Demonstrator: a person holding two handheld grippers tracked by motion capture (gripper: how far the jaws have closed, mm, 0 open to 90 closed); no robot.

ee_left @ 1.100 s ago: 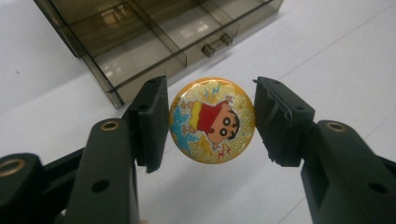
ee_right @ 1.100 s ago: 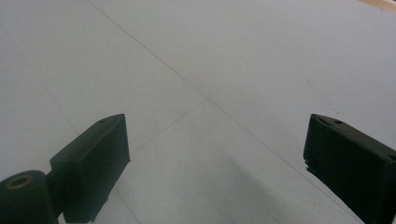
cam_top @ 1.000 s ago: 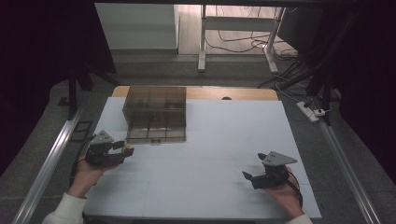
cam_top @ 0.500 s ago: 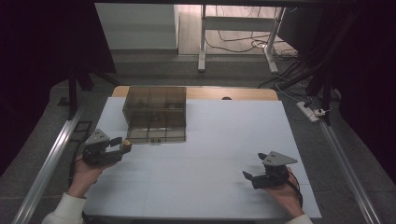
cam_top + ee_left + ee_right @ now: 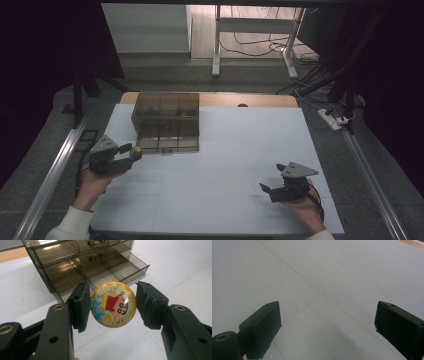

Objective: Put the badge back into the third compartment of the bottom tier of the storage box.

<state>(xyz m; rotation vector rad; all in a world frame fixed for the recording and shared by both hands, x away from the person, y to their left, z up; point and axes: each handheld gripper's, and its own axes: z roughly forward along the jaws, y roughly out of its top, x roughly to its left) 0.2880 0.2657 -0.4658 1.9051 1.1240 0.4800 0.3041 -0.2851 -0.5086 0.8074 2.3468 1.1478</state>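
The left hand-held gripper [image 5: 113,305] holds a round yellow badge [image 5: 113,304] with a cartoon child in a red shirt on it. In the left gripper view the badge sits between the two black jaws. The left jaw touches its edge, and the right jaw is right beside its other edge, so the badge looks clamped there, up off the white bench [image 5: 235,150]. In the high view the left hand-held gripper [image 5: 131,153] is at the left side of the bench, just beside the front left corner of a dark see-through drawer box [image 5: 166,121]. The badge [image 5: 135,149] shows as a small yellow spot at its tip. In the left gripper view the drawer box [image 5: 82,260] stands just behind the badge, and one low drawer is pulled out. The right hand-held gripper [image 5: 272,180] is at the right side of the bench, well apart from the box. Its jaws are wide apart, with nothing between them but bare white bench [image 5: 327,290].
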